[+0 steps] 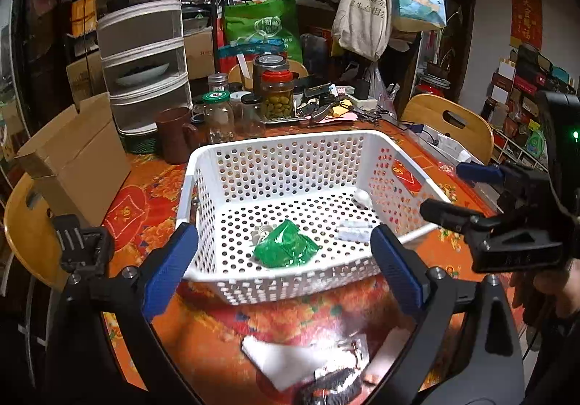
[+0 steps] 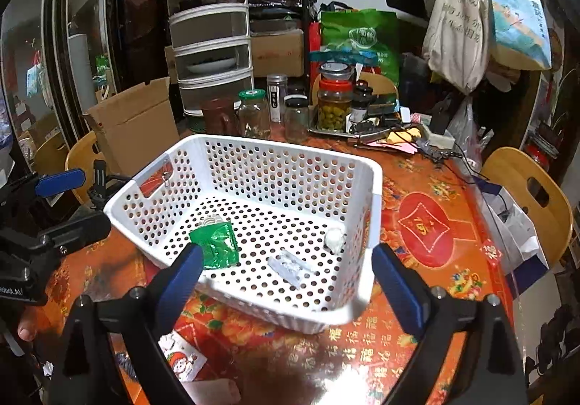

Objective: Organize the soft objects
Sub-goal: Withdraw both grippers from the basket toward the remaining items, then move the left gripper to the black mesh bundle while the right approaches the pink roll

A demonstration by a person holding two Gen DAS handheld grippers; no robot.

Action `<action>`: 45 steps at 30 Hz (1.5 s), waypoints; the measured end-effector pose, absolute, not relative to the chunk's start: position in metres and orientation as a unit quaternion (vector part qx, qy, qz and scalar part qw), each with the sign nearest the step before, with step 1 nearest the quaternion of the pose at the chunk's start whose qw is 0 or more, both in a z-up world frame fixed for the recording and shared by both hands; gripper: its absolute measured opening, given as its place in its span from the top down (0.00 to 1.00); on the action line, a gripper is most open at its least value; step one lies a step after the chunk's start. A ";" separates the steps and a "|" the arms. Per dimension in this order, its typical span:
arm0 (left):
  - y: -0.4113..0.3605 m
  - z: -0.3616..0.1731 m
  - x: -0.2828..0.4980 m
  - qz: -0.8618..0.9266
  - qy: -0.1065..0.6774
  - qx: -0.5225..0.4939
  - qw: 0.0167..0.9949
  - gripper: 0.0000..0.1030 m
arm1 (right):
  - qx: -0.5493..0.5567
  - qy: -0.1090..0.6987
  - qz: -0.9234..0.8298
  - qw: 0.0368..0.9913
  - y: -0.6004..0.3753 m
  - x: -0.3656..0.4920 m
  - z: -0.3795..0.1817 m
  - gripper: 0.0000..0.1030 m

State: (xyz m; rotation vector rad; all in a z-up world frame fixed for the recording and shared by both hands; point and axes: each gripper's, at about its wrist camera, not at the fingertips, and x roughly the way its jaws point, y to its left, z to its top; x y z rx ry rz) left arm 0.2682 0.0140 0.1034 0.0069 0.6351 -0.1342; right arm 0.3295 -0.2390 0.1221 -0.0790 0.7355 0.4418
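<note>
Both tongs hang released and empty before the basket. From the left gripper, the green packet lies just ahead on the basket floor, then a clear sachet, long axis crosswise, nearer the right gripper.
</note>
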 end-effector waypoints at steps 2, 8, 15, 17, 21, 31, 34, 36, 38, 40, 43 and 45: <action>0.014 0.105 0.254 -0.066 0.303 0.003 0.951 0.07 | -0.042 0.349 0.216 0.911 -0.240 0.319 0.124 0.09; 0.013 0.100 0.216 -0.076 0.294 -0.007 0.953 0.07 | -0.037 0.332 0.228 0.914 -0.243 0.290 0.125 0.09; 0.012 0.076 0.169 -0.063 0.291 -0.006 0.955 0.07 | -0.028 0.324 0.240 0.915 -0.248 0.246 0.110 0.09; 0.010 0.063 0.156 -0.054 0.293 0.000 0.955 0.07 | -0.027 0.326 0.246 0.912 -0.248 0.232 0.100 0.09; 0.008 0.033 0.139 -0.056 0.311 -0.011 0.949 0.06 | -0.013 0.337 0.254 0.906 -0.250 0.211 0.073 0.09; 0.000 -0.036 0.138 -0.065 0.362 -0.041 0.929 0.07 | 0.026 0.373 0.265 0.889 -0.258 0.190 0.018 0.09; -0.003 -0.046 0.146 -0.066 0.371 -0.041 0.926 0.07 | 0.026 0.377 0.266 0.887 -0.257 0.190 0.012 0.09; -0.006 -0.052 0.149 -0.067 0.374 -0.039 0.924 0.07 | 0.027 0.379 0.265 0.886 -0.257 0.193 0.008 0.09; -0.009 -0.056 0.153 -0.069 0.378 -0.036 0.923 0.07 | 0.031 0.382 0.265 0.885 -0.256 0.196 0.005 0.09; -0.011 -0.059 0.155 -0.066 0.379 -0.032 0.922 0.07 | 0.033 0.385 0.265 0.884 -0.256 0.197 0.002 0.09; -0.013 -0.063 0.160 -0.068 0.383 -0.034 0.921 0.08 | 0.033 0.387 0.265 0.882 -0.255 0.199 -0.001 0.09; -0.013 -0.063 0.161 -0.070 0.383 -0.035 0.921 0.10 | 0.032 0.386 0.267 0.882 -0.254 0.198 -0.001 0.09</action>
